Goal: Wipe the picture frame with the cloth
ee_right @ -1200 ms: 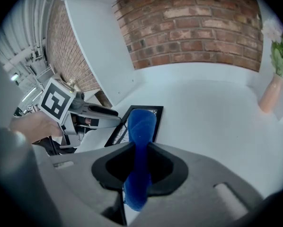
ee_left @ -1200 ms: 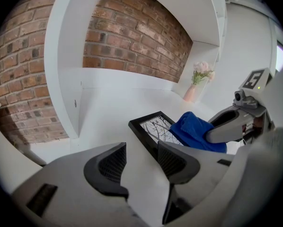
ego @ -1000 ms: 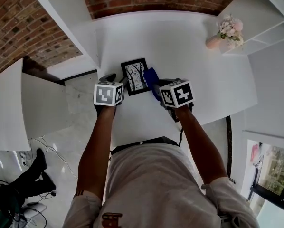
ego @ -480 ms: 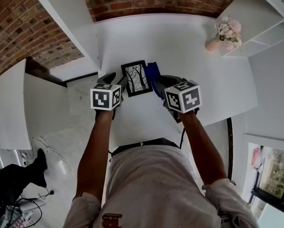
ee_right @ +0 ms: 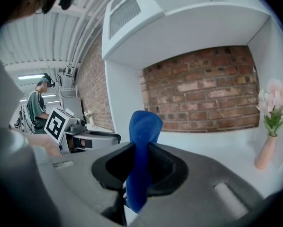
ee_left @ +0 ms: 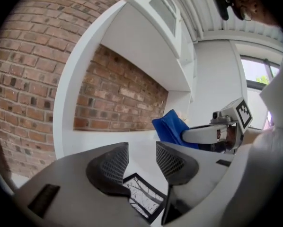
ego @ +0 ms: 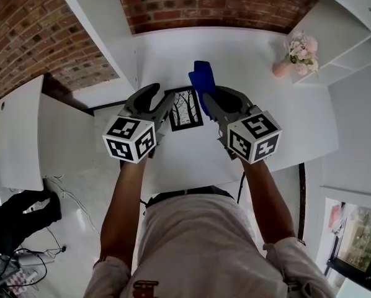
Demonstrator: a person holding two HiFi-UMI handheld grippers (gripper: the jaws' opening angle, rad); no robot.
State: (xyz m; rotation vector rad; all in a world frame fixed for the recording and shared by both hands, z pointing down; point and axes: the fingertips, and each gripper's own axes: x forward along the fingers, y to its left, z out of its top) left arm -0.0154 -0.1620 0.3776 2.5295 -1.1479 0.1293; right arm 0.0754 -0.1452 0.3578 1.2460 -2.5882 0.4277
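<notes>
Brick wall (ego: 198,8) backed our white worktop (ego: 247,61). Our left gripper (ego: 157,98) hung above it, its jaws apart and just easing inward, nothing between them. Toward the worktop's left edge, the picture frame (ego: 187,108) lay flat. Our right gripper (ego: 213,98) clenched the blue cloth (ego: 203,76), to the frame's right.

2 grippers: the left gripper (ego: 162,98) (ee_left: 141,162), its 2 jaws apart and just narrowing with nothing between them, and the right gripper (ego: 209,98) (ee_right: 140,167), its 2 jaws pinching 1 cloth (ego: 201,78) (ee_right: 142,126). 2 marker cubes: the left cube (ego: 131,139) and the right cube (ego: 254,136), 1 behind each pair of jaws. 1 frame (ego: 187,108) (ee_left: 141,195) lies below the left jaws' gap. 1 vase (ego: 280,67) (ee_right: 263,155) with 1 bunch of flowers (ego: 300,47) stands well right of the right jaws. 1 table (ego: 247,61). 1 bystander (ee_right: 36,109) stands far left of the right jaws.
</notes>
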